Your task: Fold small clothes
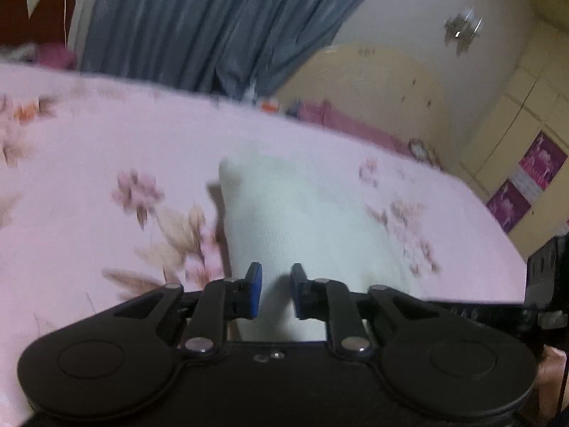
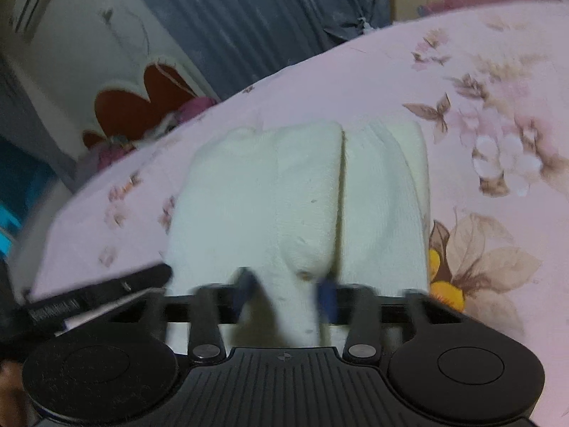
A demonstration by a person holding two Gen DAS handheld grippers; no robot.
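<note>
- The left gripper (image 1: 276,290) stands with a narrow gap between its blue pads (image 1: 254,290), white cloth running between them; whether the pads actually pinch the fabric cannot be told from this view.
- The right gripper (image 2: 287,293) straddles a gathered ridge of the same cloth, its fingers smeared by motion, so its grip cannot be told either.
- The white garment (image 2: 295,192), seemingly small trousers with two leg-like panels divided by a centre seam, lies on the pink floral bedspread (image 1: 106,142), its near edge at both grippers and its far end stretching toward the middle of the bed.
- Judged from this, the fold appears to be in its early-to-middle stage: both tools work the near edge, likely to lift it and carry it over toward the far end.
- The next move calls for a sure hold on both sides and an even lift, so that the panels stay aligned.
- Heavy blur softens both views; the cloth's near hem is hidden beneath the gripper bodies.
- Beyond the bed, blue curtains (image 1: 199,17) hang at the far side.
</note>
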